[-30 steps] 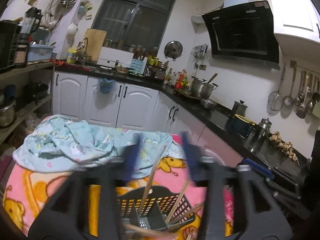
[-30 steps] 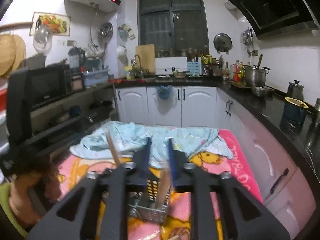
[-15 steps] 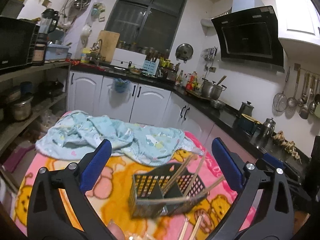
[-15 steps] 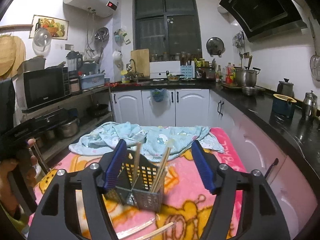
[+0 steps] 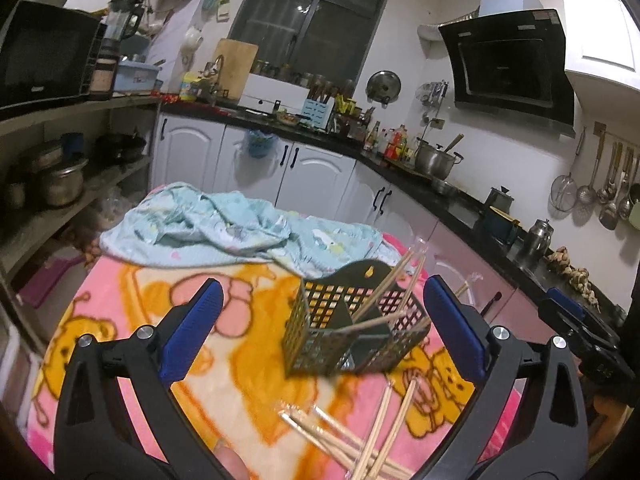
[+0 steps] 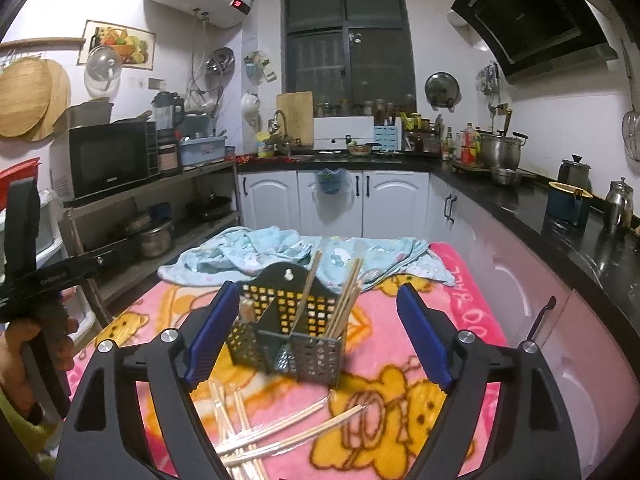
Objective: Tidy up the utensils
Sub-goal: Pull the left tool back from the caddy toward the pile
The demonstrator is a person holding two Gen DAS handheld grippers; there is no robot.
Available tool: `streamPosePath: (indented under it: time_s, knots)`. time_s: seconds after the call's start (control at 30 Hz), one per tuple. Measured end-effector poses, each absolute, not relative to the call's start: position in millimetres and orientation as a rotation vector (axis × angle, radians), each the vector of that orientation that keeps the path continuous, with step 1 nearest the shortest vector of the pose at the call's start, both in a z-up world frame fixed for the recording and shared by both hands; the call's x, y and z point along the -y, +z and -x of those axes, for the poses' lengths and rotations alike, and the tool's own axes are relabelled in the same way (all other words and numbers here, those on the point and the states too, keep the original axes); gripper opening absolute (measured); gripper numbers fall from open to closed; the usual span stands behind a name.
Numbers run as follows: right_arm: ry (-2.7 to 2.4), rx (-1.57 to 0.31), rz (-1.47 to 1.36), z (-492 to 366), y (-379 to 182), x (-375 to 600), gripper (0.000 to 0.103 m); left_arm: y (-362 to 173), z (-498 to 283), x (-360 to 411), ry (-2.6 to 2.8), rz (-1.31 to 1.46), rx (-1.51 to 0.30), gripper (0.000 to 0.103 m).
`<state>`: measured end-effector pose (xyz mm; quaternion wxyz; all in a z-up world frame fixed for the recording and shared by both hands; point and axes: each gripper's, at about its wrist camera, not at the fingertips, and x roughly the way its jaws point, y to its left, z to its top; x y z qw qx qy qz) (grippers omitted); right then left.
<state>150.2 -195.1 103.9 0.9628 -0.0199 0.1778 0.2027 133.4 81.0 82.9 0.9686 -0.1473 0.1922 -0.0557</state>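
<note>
A dark perforated utensil caddy (image 5: pixel 352 326) (image 6: pixel 286 328) stands on the pink cartoon blanket (image 5: pixel 132 308) (image 6: pixel 404 320). Several wooden chopsticks (image 5: pixel 394 284) (image 6: pixel 346 300) stick up out of it. More wrapped chopsticks lie loose on the blanket in front of it (image 5: pixel 360 436) (image 6: pixel 276 432). My left gripper (image 5: pixel 320 332) is open and empty, back from the caddy. My right gripper (image 6: pixel 314 332) is open and empty, its blue pads (image 6: pixel 210 336) either side of the caddy but nearer the camera.
A crumpled light-blue cloth (image 5: pixel 224 232) (image 6: pixel 304 252) lies on the far part of the blanket. Shelves with pots (image 6: pixel 156 236) stand to the left, a black counter (image 6: pixel 560 208) with white cabinets to the right and behind.
Both grippers have opened and drawn back from the caddy. Chopsticks they held a second ago now stand in the caddy. The loose chopsticks have come into view.
</note>
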Motion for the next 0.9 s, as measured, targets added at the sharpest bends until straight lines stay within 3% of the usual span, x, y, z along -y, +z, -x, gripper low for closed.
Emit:
streamPosePath:
  time_s: [0.9]
  knots:
    - [0.466, -0.486, 0.118, -118, 53, 180, 0.085, 34, -101, -70, -0.114, 0.238, -0.528, 0.092]
